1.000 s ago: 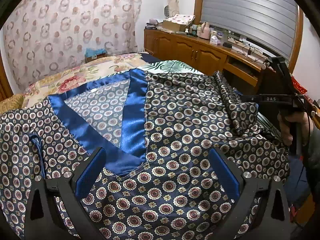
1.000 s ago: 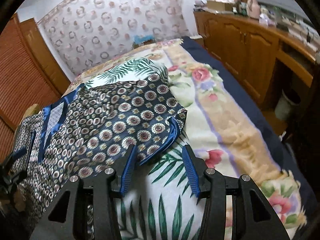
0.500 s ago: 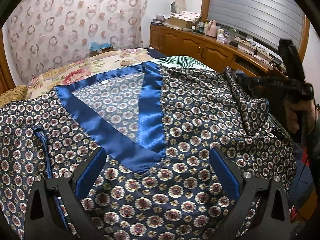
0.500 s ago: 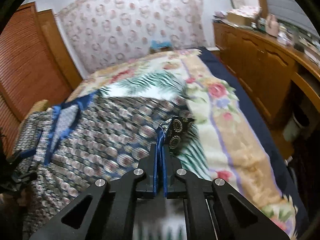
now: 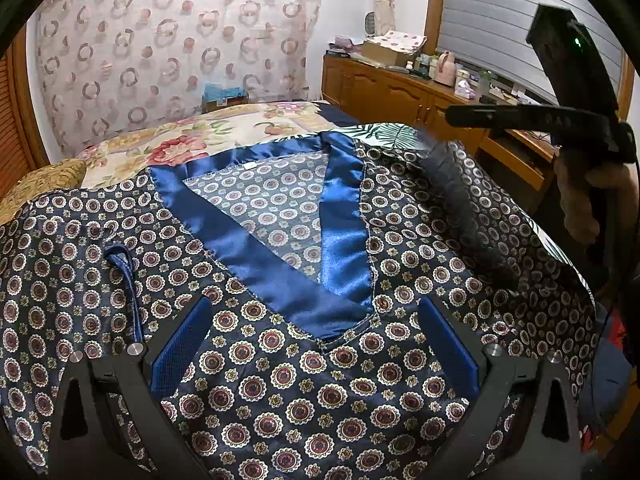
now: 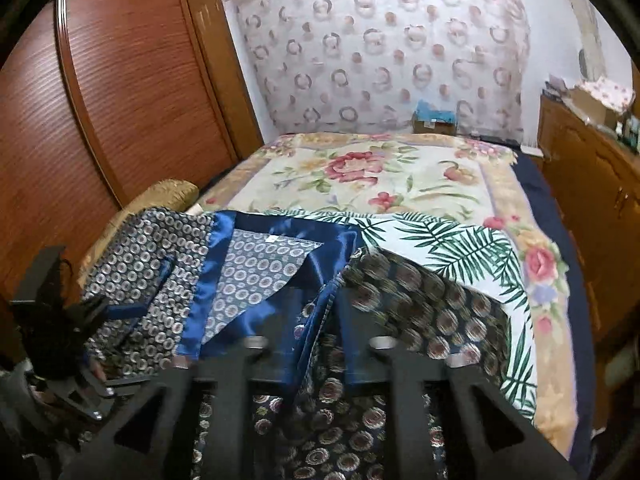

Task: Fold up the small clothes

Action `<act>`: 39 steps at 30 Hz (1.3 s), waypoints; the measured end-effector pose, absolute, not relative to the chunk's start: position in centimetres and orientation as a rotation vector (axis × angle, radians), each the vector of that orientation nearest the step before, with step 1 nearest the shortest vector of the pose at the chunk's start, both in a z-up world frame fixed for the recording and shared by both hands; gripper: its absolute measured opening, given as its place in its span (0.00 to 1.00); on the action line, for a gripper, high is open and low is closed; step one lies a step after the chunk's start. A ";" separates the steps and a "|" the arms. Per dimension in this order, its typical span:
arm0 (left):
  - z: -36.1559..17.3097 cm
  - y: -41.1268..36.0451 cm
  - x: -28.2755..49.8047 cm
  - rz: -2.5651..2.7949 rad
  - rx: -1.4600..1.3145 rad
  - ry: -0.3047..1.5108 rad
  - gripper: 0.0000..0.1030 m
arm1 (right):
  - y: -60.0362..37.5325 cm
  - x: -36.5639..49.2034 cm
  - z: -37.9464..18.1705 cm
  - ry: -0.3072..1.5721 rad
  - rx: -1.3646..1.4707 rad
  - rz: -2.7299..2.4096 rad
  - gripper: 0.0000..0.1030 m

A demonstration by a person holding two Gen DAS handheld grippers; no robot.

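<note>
The patterned satin top (image 5: pixel 304 392) was found spread face up across the near part of the bed (image 6: pixel 384 172), over a floral bedspread (image 6: pixel 400 184) and a palm-leaf sheet (image 6: pixel 452 240). The left tool (image 5: pixel 316 344) was positioned low over the chest of the garment, just below the point of the V-neck; its blue-padded fingers (image 5: pixel 180 344) were set wide apart, with nothing gripped between them. The right tool (image 6: pixel 336 308) was observed at the garment's right side, clenched on a raised fold of the fabric, which was seen drawn up and over toward the middle; motion blur was noted on that fold in both views. In the left wrist view the right tool (image 5: pixel 520 116) was seen lifted above the garment's right shoulder, held by the person's hand (image 5: pixel 584 200).

The garment was recorded as dark navy, printed with rows of round medallions, with a broad plain blue satin band (image 5: pixel 344 240) bordering the V-neck. The paler reverse of the back panel was visible through the neck opening. A narrow blue strap loop (image 5: pixel 124 280) lay on its left portion. Wooden cabinets (image 5: pixel 400 96) stood beside the bed.
</note>
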State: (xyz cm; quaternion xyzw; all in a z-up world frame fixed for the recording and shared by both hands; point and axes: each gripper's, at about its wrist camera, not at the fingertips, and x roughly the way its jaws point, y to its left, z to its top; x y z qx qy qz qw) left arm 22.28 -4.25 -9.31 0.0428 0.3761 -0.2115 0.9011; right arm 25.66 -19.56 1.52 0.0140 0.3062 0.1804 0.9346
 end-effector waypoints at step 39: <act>-5.8 15.1 26.7 -0.039 0.013 0.769 1.00 | -23.3 27.8 -5.3 0.761 -0.041 0.024 0.49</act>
